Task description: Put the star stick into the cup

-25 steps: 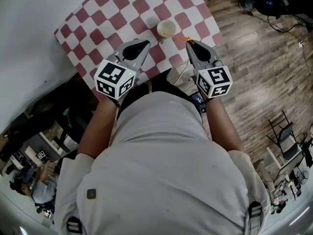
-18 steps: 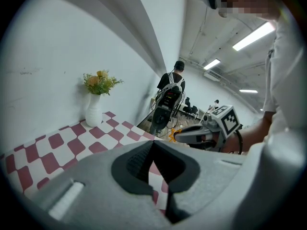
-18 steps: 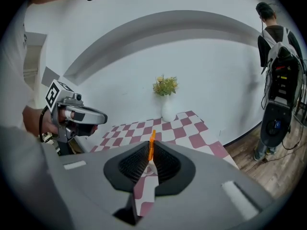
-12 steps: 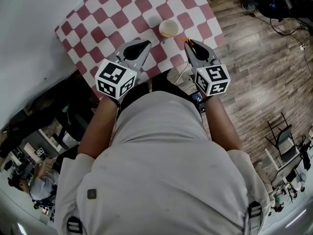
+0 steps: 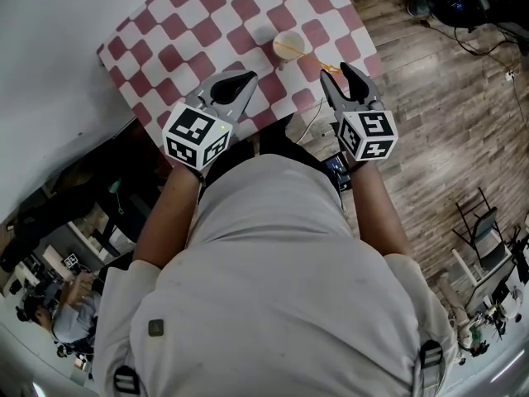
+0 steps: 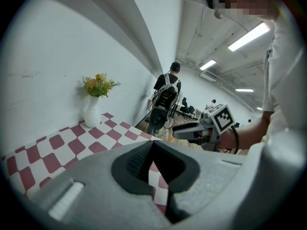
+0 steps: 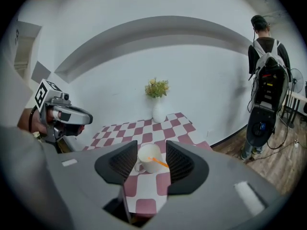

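A white cup [image 5: 288, 45] stands on the red-and-white checked table [image 5: 198, 23]. The orange star stick [image 5: 307, 59] rests with one end inside the cup and leans over its rim toward my right gripper [image 5: 339, 74]. That gripper's jaws are opening and the stick is free of the pads. In the right gripper view the cup [image 7: 148, 158] and the stick [image 7: 158, 162] sit just beyond the right gripper [image 7: 150, 148]. My left gripper [image 5: 234, 85] hovers shut and empty over the table's near edge, left of the cup. In its own view the left gripper [image 6: 153, 143] holds nothing.
A white vase with flowers [image 7: 157, 110] stands at the table's far side by the wall. A person with a backpack [image 7: 266, 75] stands on the wooden floor [image 5: 446, 98] to the right. The table's near edge lies just under both grippers.
The right gripper's jaws have spread and let go of the star stick, which now rests in the cup. The gripper has drawn back slightly to the right. The left gripper has barely moved.
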The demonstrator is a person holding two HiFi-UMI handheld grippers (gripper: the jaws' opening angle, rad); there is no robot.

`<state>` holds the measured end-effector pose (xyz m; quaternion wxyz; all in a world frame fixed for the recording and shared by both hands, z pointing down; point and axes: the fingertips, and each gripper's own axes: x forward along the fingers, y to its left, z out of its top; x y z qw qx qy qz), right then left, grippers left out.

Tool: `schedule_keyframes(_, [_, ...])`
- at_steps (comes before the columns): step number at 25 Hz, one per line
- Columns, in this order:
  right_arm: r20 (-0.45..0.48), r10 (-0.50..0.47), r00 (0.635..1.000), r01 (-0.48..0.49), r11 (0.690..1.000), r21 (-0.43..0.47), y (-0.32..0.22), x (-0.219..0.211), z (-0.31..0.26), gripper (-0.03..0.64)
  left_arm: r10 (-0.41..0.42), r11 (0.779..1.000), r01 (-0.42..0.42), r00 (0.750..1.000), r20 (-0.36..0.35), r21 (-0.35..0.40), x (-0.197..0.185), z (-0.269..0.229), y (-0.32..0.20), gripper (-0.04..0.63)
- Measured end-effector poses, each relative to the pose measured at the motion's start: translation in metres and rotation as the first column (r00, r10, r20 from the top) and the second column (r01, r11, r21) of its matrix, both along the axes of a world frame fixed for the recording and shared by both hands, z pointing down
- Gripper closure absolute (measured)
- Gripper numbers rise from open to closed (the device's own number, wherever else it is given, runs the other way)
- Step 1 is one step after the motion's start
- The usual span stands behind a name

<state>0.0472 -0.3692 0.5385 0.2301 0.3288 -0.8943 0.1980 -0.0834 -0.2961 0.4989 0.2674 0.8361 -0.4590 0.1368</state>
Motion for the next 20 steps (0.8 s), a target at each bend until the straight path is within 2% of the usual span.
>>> schedule_keyframes(6, [0.007, 0.031, 1.000, -0.031, 0.999, 0.044, 0.019, -0.001, -0.021, 0.416, 0.026, 0.999, -0.026, 1.000, -0.009, 0.024, -0.005, -0.015, 0.019, 0.591])
schedule_keyframes(20, [0.047, 0.115, 0.992, -0.121, 0.982, 0.146, 0.082, -0.011, -0.068, 0.439, 0.116, 0.983, -0.113, 0.993, -0.009, 0.147, -0.026, -0.066, 0.071, 0.591])
